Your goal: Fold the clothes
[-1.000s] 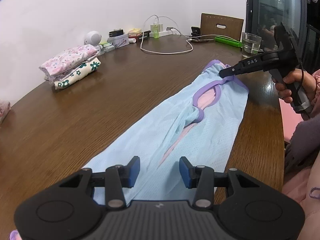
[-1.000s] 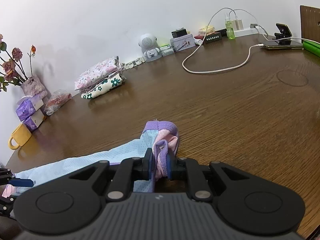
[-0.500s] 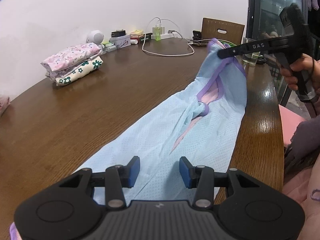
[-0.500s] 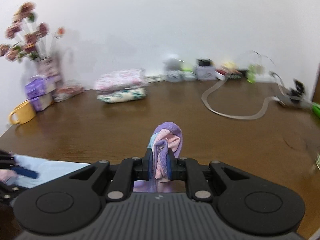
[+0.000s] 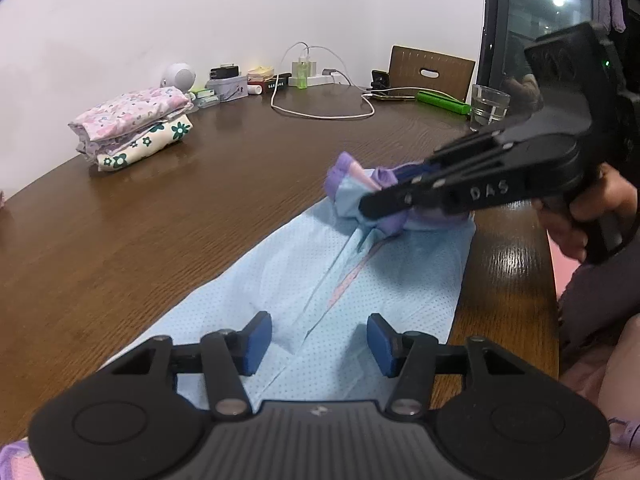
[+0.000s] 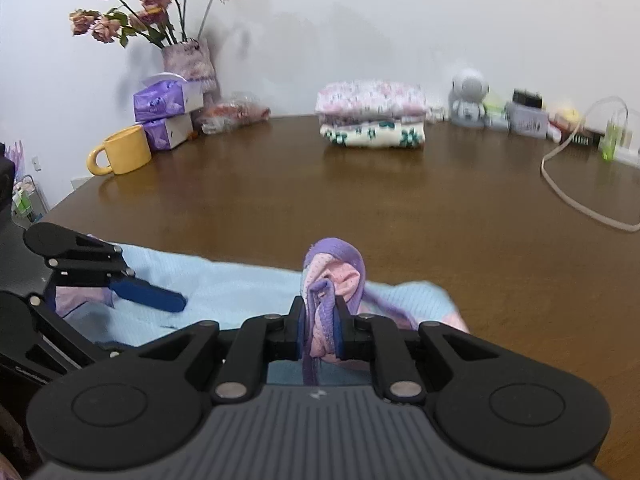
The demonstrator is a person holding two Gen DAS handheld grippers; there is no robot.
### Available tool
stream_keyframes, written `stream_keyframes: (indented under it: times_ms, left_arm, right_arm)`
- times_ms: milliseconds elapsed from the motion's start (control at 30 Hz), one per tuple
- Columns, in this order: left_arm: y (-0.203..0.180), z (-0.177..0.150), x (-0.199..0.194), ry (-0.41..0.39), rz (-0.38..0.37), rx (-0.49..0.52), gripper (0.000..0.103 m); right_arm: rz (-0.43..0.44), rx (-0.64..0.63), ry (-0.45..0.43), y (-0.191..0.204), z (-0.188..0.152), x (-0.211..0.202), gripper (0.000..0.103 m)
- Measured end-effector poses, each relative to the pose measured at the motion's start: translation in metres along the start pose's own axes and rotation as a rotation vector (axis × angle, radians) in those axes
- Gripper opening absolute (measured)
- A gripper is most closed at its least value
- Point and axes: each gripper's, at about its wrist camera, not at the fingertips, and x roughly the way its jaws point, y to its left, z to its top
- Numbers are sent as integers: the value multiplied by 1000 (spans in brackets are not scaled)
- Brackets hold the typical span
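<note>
Dark wood grain covers the oval table (image 5: 208,208), glossy along its right edge. On it lies the garment (image 5: 360,280), a pale blue dotted mesh with purple trim and pink lining, spread lengthwise close to that right edge. Its far end is bunched and lifted, pinched tight between the jaws of the right gripper (image 6: 319,334). The left gripper (image 5: 319,338) hovers over the near end, jaws wide apart and holding nothing. Folded floral clothes (image 6: 372,118) sit stacked far off by the wall, well apart from the garment, with bare wood between them. A yellow mug (image 6: 122,156) stands at far left.
</note>
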Motion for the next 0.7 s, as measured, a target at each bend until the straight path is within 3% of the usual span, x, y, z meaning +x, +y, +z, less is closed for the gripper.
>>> stream_keyframes:
  times_ms: [200, 267, 333, 433, 567, 700]
  left_arm:
    - [-2, -1, 0, -5, 0, 15, 56]
    - [-2, -1, 0, -6, 0, 14, 56]
    - [-3, -1, 0, -7, 0, 13, 56]
    - [-2, -2, 0, -8, 0, 14, 56]
    - [-2, -2, 0, -10, 0, 12, 56]
    - [-1, 2, -4, -14, 1, -6, 56]
  right_arm:
    - [11, 17, 4, 4, -10, 3, 15]
    - [34, 32, -3, 3, -12, 2, 20]
    - [54, 62, -27, -3, -12, -8, 33]
    - [72, 114, -78, -16, -13, -30, 40]
    - [85, 183, -142, -34, -15, -58, 41]
    - [11, 253, -110, -59, -28, -58, 37]
